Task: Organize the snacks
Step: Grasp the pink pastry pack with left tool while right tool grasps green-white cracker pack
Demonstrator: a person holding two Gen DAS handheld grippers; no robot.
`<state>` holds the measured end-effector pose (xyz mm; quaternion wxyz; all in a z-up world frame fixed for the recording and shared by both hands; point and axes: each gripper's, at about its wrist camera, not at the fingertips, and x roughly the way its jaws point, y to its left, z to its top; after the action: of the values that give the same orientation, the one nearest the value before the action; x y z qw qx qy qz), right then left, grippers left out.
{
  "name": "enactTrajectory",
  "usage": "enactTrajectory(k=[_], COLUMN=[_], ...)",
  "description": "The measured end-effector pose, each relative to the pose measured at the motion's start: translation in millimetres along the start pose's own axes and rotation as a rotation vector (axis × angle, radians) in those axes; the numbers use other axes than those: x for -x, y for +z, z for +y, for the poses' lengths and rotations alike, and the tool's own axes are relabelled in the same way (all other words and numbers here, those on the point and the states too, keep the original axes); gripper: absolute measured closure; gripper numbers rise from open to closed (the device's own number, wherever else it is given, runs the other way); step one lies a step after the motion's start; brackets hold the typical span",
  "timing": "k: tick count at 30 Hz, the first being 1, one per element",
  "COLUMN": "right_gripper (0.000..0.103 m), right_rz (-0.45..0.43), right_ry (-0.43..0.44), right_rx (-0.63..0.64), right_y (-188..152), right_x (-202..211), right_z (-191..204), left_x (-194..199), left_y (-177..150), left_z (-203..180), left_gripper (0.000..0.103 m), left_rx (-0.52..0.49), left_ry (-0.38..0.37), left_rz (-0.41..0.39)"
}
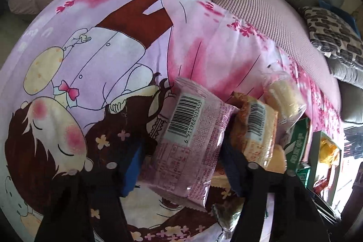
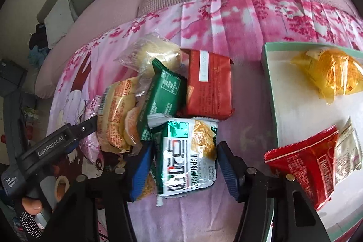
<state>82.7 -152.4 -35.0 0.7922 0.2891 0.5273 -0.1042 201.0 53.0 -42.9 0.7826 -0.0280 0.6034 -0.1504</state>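
The left gripper [image 1: 181,165] pinches a pink packet [image 1: 190,140], long axis running away up-left. The right gripper [image 2: 183,170] straddles a green-white packet [image 2: 188,158] lying lengthwise, jaws apart. Beyond sit the pile and a tray [image 2: 270,83] on the cloth [image 2: 226,15].

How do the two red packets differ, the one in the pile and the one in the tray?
The pile's red packet lies on the cloth, back side up, squarish and matte; the tray's red packet lies in the tray, glossy and crinkled, part silver. The first touches a green packet. Both are sealed.
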Motion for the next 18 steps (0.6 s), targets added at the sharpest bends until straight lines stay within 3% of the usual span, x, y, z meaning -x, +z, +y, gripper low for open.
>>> enactTrajectory(k=[3, 6, 18], right_gripper=[0.045, 0.047, 0.052], right_rz=[0.007, 0.003, -0.082], right_ry=[-0.017, -0.023, -0.022], right_rx=[0.007, 0.010, 0.010], right_y=[-1, -1, -7], right_x=[-5, -5, 24], right_z=[1, 1, 3], left_x=[1, 2, 37], left_y=[0, -1, -9], left_z=[-1, -1, -10], left_gripper=[0.055, 0.061, 0.063], left_rx=[0.001, -0.001, -0.024], left_ry=[0.004, 0.011, 0.032], left_rz=[-0.005, -0.007, -0.082])
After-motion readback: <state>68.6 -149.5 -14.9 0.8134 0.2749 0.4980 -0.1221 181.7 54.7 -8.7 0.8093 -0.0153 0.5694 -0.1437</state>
